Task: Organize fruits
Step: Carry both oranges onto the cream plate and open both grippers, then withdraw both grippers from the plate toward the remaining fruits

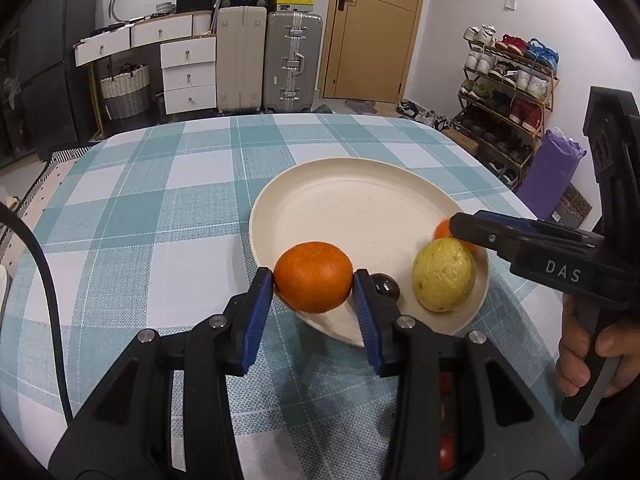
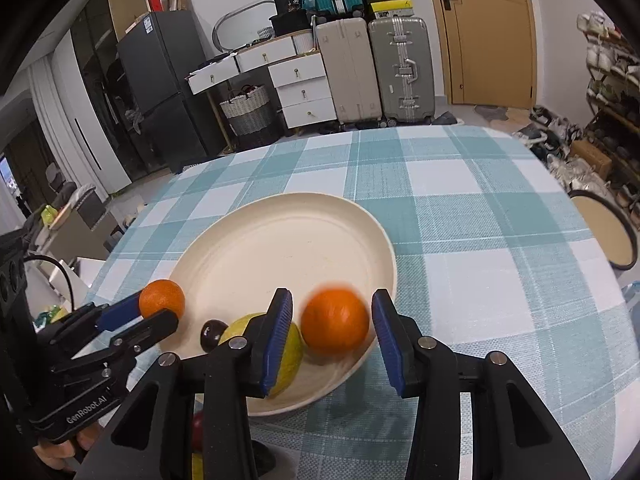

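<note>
Gripping an orange [image 1: 313, 277] between the blue pads of our left gripper [image 1: 313, 280], we held it at the near rim of the cream plate [image 1: 348, 200] on the checked tablecloth [image 1: 140, 220]. Our right gripper [image 2: 332, 328] had its jaws apart around a second, blurred orange [image 2: 335, 320] that touched neither pad, over the plate's near edge. A yellow-green fruit [image 1: 443, 274] and a small dark fruit [image 1: 386, 285] lay on the plate between the two.
</note>
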Tool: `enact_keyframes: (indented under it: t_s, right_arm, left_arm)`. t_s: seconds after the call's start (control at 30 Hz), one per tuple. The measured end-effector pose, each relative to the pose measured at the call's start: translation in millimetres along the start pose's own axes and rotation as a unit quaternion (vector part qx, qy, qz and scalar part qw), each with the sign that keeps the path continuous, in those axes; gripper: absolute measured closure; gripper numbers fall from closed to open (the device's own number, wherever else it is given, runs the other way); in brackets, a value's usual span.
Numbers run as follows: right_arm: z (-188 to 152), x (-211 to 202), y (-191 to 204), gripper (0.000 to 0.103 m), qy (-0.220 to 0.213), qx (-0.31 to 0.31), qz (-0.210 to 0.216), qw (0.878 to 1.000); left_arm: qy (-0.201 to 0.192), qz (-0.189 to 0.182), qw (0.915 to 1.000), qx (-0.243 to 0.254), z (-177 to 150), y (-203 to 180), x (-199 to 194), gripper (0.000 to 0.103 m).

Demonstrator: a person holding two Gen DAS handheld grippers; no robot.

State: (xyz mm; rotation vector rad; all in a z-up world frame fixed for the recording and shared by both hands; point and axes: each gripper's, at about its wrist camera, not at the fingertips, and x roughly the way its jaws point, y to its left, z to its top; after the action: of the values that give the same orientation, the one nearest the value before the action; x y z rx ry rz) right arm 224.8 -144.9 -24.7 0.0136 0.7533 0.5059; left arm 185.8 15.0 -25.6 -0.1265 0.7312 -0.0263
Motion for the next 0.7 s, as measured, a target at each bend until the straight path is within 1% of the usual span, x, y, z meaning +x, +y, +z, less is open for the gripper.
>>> enact_keyframes:
  t_s: [0.17,0.23,0.3,0.37,0.4,0.43,0.47,0.5,0.57,0.63,0.7]
  right_arm:
    - [-6,-7,0,0.051,-0.005,-0.009,-0.009,1.0]
    - [-10,-12,-3,0.043,-0.008,-0.01,-0.017,1.0]
    - [-14,-18,-5,0.026,-0.011,-0.01,-0.023,1.0]
    - [-18,-23,-6,0.016,-0.014,-0.013,-0.028,0.999]
    - [-21,-27,-7,0.014,-0.016,-0.014,-0.031,0.999]
    - [-23,-30,-7,0.013,-0.017,-0.016,-0.032,0.999]
    - [-25,-33,-8,0.009,-0.017,-0.016,-0.031,0.999]
    - [-27,-36,-10,0.003,-0.016,-0.014,-0.03,0.999]
    - [-30,-40,-11,0.001,-0.015,-0.014,-0.026,0.999]
    - [-33,-45,-11,0.0,-0.018,-0.015,-0.025,0.999]
    - [-36,-50,-12,0.0,-0.024,-0.016,-0.021,0.999]
  left_arm:
    - [-0.01,0.005,0.9999,0.011,0,-5,-3,0.066]
    - [-0.01,0.007,0.9999,0.01,-1,-5,-4,0.065]
    - [-0.007,0.007,0.9999,0.007,-1,-3,-4,0.062]
    - [-0.006,0.008,0.9999,0.004,-3,-2,-5,0.061]
    - [-0.009,0.008,0.9999,0.003,-3,-2,-7,0.059]
    - [-0.013,0.009,0.9999,0.003,-4,-1,-9,0.053]
    - [-0.016,0.014,0.9998,0.003,-5,-1,-11,0.043]
    - [-0.018,0.019,0.9997,0.004,-5,-1,-13,0.038]
    - [-0.025,0.024,0.9994,0.001,-9,1,-19,0.024]
    - [-0.026,0.024,0.9993,-0.012,-13,3,-25,0.019]
    - [-0.024,0.019,0.9993,-0.023,-17,5,-29,0.019]
